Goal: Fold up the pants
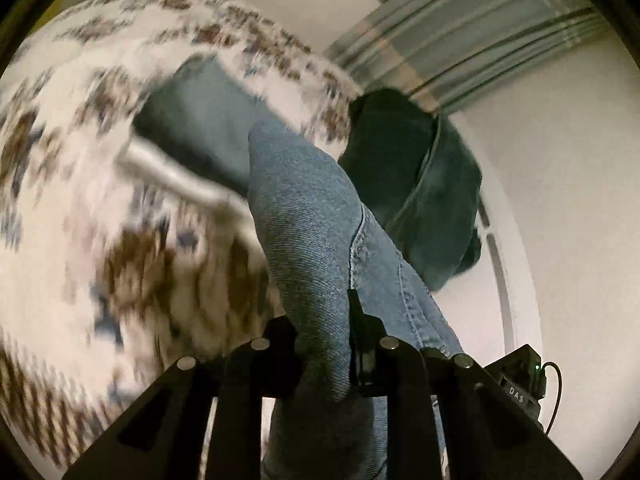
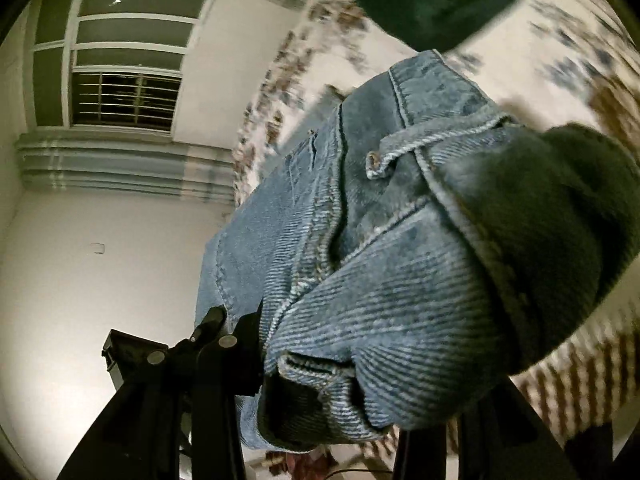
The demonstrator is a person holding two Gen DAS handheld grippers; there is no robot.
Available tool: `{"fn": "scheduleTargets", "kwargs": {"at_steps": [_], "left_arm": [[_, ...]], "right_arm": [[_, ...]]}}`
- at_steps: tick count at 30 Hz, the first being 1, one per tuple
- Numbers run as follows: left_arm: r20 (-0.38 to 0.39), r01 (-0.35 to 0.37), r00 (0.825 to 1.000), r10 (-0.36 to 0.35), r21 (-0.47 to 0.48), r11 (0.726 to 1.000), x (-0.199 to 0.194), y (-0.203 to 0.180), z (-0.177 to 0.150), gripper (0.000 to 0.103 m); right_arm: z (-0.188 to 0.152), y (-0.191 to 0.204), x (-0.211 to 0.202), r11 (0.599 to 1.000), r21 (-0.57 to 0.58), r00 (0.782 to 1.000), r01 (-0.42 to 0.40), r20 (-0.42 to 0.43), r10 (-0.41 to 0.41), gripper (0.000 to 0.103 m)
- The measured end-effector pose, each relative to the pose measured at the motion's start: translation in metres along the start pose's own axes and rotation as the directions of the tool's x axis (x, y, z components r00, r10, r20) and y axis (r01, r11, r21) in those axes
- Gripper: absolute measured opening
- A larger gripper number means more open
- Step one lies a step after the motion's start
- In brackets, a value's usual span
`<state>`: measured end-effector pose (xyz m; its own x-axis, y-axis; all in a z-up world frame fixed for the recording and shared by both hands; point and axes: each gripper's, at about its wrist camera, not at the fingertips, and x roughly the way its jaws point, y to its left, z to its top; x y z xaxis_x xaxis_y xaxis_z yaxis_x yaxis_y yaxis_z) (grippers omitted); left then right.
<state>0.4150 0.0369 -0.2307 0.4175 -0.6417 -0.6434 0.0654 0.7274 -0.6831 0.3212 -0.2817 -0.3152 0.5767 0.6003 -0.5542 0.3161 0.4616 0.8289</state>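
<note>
The blue denim pants [image 1: 308, 216] are lifted off a patterned bedspread [image 1: 80, 160]. My left gripper [image 1: 324, 352] is shut on a fold of the denim, which rises between its black fingers. In the right wrist view my right gripper [image 2: 304, 364] is shut on a bunched part of the pants [image 2: 360, 260] near the waistband and a belt loop. The cloth hides the right finger of that gripper. The views are tilted and blurred.
A dark green garment [image 1: 424, 184] hangs or lies past the pants; it also shows in the right wrist view [image 2: 540, 220]. A white wall [image 2: 100, 260], a window with bars [image 2: 124, 96] and a moulding [image 1: 480, 40] lie behind.
</note>
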Motion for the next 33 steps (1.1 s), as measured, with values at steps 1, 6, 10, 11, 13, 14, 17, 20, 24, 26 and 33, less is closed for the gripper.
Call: {"fn": "scheduleTargets", "kwargs": {"at_steps": [1, 6, 10, 11, 13, 14, 17, 20, 24, 26, 33], "left_arm": [[0.002, 0.006, 1.0, -0.006, 0.008, 1.0, 0.004, 0.003, 0.02, 0.017], [0.005, 0.0, 1.0, 0.0, 0.083, 0.997, 0.039, 0.026, 0.141, 0.017], [-0.006, -0.012, 1.0, 0.013, 0.105, 0.994, 0.079, 0.061, 0.216, 0.017], [-0.016, -0.021, 1.0, 0.023, 0.107, 0.994, 0.093, 0.074, 0.232, 0.017], [-0.037, -0.039, 0.998, 0.043, 0.108, 0.993, 0.113, 0.094, 0.252, 0.017], [-0.05, -0.054, 0.997, 0.059, 0.104, 0.993, 0.125, 0.108, 0.258, 0.017], [-0.106, -0.115, 0.987, 0.124, 0.085, 0.99, 0.154, 0.149, 0.264, 0.017], [-0.146, -0.133, 0.979, 0.139, 0.049, 0.99, 0.167, 0.185, 0.258, 0.021], [-0.143, -0.146, 0.978, 0.149, 0.029, 0.989, 0.156, 0.199, 0.251, 0.027], [-0.141, -0.174, 0.974, 0.178, 0.037, 0.984, 0.149, 0.197, 0.249, 0.033], [-0.07, -0.345, 0.932, 0.356, 0.125, 0.93, 0.113, 0.163, 0.24, 0.032]], "right_arm": [[0.015, 0.017, 0.017, 1.0, -0.003, 1.0, -0.005, 0.015, 0.005, 0.042], [0.091, 0.069, 0.107, 0.999, 0.007, 0.996, -0.054, 0.07, 0.053, 0.042], [0.142, 0.085, 0.188, 0.998, 0.004, 0.995, -0.06, 0.085, 0.059, 0.041], [0.155, 0.088, 0.213, 0.998, 0.01, 0.995, -0.058, 0.087, 0.057, 0.041], [0.175, 0.085, 0.257, 0.999, 0.021, 0.996, -0.042, 0.085, 0.04, 0.041], [0.182, 0.081, 0.278, 0.999, 0.027, 0.997, -0.028, 0.077, 0.026, 0.041], [0.187, 0.066, 0.318, 0.999, 0.033, 0.999, 0.018, 0.039, -0.02, 0.042], [0.182, 0.055, 0.338, 0.997, 0.025, 0.997, 0.072, -0.01, -0.071, 0.049], [0.17, 0.046, 0.333, 0.991, -0.001, 0.989, 0.131, -0.07, -0.131, 0.067], [0.168, 0.046, 0.317, 0.98, -0.023, 0.979, 0.196, -0.057, -0.197, 0.07], [0.16, 0.064, 0.26, 0.916, -0.106, 0.921, 0.388, 0.017, -0.388, 0.08]]}}
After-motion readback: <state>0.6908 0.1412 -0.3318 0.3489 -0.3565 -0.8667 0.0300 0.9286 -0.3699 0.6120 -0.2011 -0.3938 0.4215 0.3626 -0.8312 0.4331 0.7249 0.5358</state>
